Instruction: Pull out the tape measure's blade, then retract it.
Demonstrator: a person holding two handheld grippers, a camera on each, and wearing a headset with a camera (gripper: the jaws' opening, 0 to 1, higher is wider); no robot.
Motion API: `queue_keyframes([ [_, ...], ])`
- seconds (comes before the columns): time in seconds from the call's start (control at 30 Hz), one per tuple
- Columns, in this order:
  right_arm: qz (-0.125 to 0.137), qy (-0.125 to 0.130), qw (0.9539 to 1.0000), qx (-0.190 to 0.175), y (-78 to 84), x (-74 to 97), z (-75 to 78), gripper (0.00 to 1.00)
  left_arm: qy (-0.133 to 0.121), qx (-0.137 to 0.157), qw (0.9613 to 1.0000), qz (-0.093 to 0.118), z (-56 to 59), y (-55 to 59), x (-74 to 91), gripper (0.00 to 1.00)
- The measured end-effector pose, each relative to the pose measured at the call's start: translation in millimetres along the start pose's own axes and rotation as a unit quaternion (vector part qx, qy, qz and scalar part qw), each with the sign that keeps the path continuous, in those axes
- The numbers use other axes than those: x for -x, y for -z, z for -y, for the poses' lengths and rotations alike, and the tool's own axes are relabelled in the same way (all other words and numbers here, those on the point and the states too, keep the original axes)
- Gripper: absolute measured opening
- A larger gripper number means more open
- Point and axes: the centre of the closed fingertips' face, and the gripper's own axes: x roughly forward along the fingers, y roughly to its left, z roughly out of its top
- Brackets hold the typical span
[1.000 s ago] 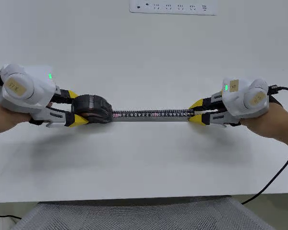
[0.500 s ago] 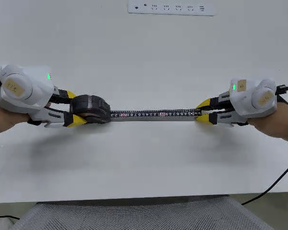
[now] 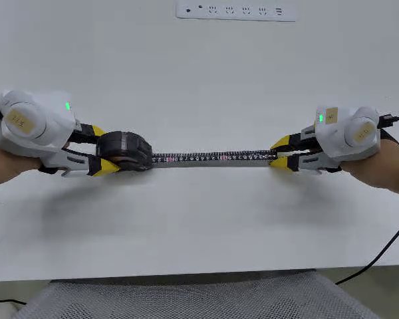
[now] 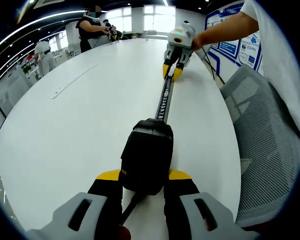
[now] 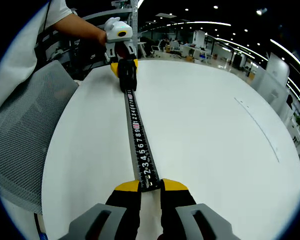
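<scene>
Since a second ago the right gripper [image 3: 278,153] has moved out toward 3 o'clock, and we see more of the blade [image 3: 213,158] drawn from its case; over the last half second little has changed. The white table [image 3: 199,219] spreads under everything, with the grey mesh chair [image 3: 186,299] at its 6 o'clock edge and a white power strip [image 3: 236,11] lying at 12 o'clock. A black cable [image 3: 379,249] trails off the table toward 5 o'clock, behind the right hand. In the head view we find the left gripper [image 3: 105,149] at 9 o'clock, its yellow-tipped jaws clamped on either side of the black tape measure [image 3: 124,151], which rests on the table just inside that gripper's tips. The right gripper sits at 3 o'clock, well apart from the left, its jaws closed together on the free end of the blade. The blade runs straight and level between the two, from the case's mouth at 9 o'clock to the right gripper's tips at 3 o'clock, low over the table, with its printed numbers facing up. In the right gripper view we read the lowest numbers nearest the jaws, counting upward toward the case at 12 o'clock.
</scene>
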Motion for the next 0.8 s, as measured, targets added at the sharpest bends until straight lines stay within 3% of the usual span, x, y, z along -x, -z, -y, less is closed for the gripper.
queue_keyframes([
  [0.1, -0.005, -0.004, 0.9999, 0.011, 0.5, 0.0, -0.7, 0.12, 0.001, 0.000, 1.0000, -0.001, -0.1, 0.1, -0.2, 0.27],
  [0.7, -0.009, -0.002, 0.9999, -0.008, 2.0, 0.4, -1.9, 0.14, -0.006, -0.001, 1.0000, -0.005, -1.2, 0.4, -0.2, 0.27],
  [0.8, -0.004, 0.000, 0.9997, -0.026, 0.5, 1.0, -2.3, 0.21, -0.008, -0.003, 0.9999, -0.005, -1.1, 0.7, 0.0, 0.29],
])
